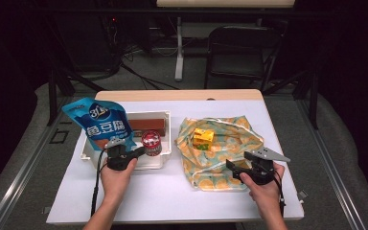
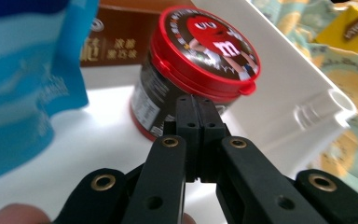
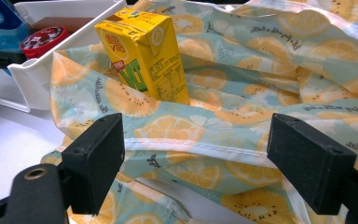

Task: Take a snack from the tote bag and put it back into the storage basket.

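Observation:
A red-lidded candy jar stands inside a white bin, beside a blue snack pouch and in front of a brown box. My left gripper is shut with nothing between its jaws, its tip just short of the jar's side. To the right lies a fruit-print cloth bag with its mouth open and a yellow drink carton upright inside. My right gripper is open at the bag's near rim, the hem running between its jaws untouched, with the carton beyond.
The white bin sits left of centre on a white table, and the blue pouch leans over its left side. A folding chair and stands are behind the table.

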The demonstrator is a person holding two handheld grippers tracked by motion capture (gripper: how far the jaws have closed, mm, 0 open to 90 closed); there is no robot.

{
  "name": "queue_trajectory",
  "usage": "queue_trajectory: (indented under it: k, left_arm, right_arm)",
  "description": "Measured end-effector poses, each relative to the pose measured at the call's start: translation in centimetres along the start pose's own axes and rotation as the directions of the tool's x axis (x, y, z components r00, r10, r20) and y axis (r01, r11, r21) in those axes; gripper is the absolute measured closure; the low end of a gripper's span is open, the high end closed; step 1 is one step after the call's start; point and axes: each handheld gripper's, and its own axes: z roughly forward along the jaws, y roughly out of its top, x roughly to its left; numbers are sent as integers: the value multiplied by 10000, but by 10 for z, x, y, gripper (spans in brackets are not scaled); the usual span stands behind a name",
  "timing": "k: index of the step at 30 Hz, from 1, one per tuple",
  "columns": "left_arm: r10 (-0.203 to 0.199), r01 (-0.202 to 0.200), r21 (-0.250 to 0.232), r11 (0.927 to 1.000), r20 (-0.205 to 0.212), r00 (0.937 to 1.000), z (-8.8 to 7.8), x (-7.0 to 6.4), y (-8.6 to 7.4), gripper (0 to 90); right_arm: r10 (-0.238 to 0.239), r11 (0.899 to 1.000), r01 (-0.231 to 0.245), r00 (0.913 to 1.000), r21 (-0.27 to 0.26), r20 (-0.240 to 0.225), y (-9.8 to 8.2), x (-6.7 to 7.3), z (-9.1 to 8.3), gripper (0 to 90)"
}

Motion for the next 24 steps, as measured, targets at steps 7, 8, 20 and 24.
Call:
queue_trajectory:
  k: [7,8,20,24]
  left_arm:
    - [-4,3,-66,10000,-191,9998,6,-3,9,900]
    - [-11,10,-63,10000,-190,9998,7,-4,9,900]
    - [-265,263,-36,9996,-458,9986,17,-4,14,900]
    - [-263,261,-54,9996,-500,9984,20,-5,18,900]
  right_arm:
    - [-39,10000,39,10000,4,8,0,-1,-1,183]
    - [-37,10000,37,10000,3,10,0,-1,-1,184]
    - [-50,10000,49,10000,26,42,0,0,0,190]
    - [-42,10000,42,10000,5,-1,0,1,1,192]
